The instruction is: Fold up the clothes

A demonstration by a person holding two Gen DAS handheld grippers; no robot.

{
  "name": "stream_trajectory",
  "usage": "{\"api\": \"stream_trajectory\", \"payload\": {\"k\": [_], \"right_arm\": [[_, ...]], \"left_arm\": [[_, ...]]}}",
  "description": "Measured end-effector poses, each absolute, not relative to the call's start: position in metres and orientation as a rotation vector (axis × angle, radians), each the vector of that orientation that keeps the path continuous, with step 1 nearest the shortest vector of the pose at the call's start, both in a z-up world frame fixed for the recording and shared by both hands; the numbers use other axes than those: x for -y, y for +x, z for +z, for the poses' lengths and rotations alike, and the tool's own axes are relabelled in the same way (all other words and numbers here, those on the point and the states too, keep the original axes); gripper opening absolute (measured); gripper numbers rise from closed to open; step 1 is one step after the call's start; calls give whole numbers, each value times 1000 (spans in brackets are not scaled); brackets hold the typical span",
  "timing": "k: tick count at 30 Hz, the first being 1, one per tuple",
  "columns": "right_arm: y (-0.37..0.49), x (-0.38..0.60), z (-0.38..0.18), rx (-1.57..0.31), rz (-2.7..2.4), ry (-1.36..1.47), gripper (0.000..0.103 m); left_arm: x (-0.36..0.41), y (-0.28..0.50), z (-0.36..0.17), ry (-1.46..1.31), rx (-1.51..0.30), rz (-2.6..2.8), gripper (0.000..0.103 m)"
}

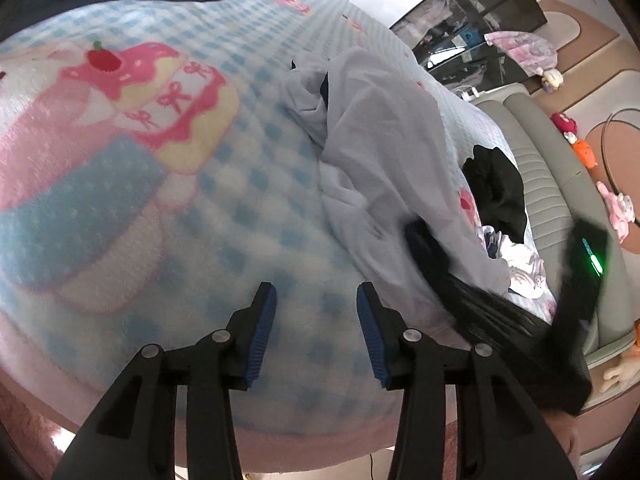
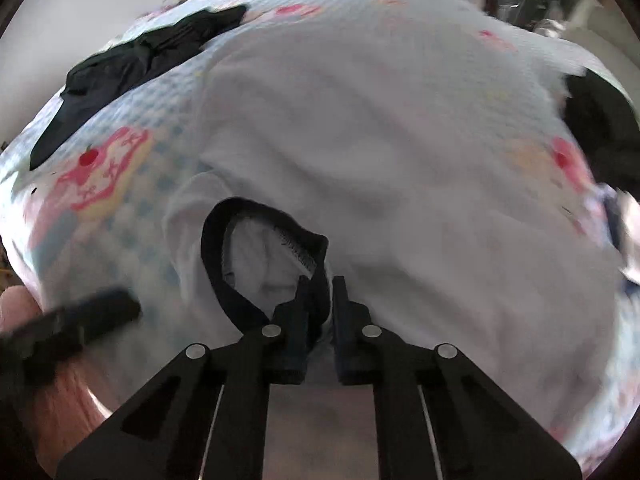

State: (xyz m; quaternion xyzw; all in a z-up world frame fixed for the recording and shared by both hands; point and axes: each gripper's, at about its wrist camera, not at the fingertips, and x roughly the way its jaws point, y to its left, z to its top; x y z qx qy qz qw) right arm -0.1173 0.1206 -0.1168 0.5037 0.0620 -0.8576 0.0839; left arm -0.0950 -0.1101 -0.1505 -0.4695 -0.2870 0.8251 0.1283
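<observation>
Shirt [image 2: 380, 128] lies spread pale across the checked blanket [image 1: 240, 208], body running away from your right gripper [image 2: 320, 284] — clenched on its dark collar [image 2: 212, 240] — while your left gripper [image 1: 316, 296] hangs released over bare blanket, shirt to its right.

bare blanket [image 1: 248, 208] left, white shirt [image 1: 372, 152] right — crowded
</observation>
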Motion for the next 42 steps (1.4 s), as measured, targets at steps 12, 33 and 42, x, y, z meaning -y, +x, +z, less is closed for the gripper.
{"api": "stream_trajectory", "payload": {"k": [12, 33, 42], "right_arm": [[-24, -283, -62, -191, -3020, 1494, 7], [-38, -181, -87, -9, -2485, 1353, 40], [-66, -162, -140, -243, -2616, 1497, 19]], "left_arm": [[75, -107, -134, -1252, 849, 2345, 50], [32, -131, -117, -1285, 661, 2387, 15], [40, -117, -131, -1334, 548, 2433, 31]]}}
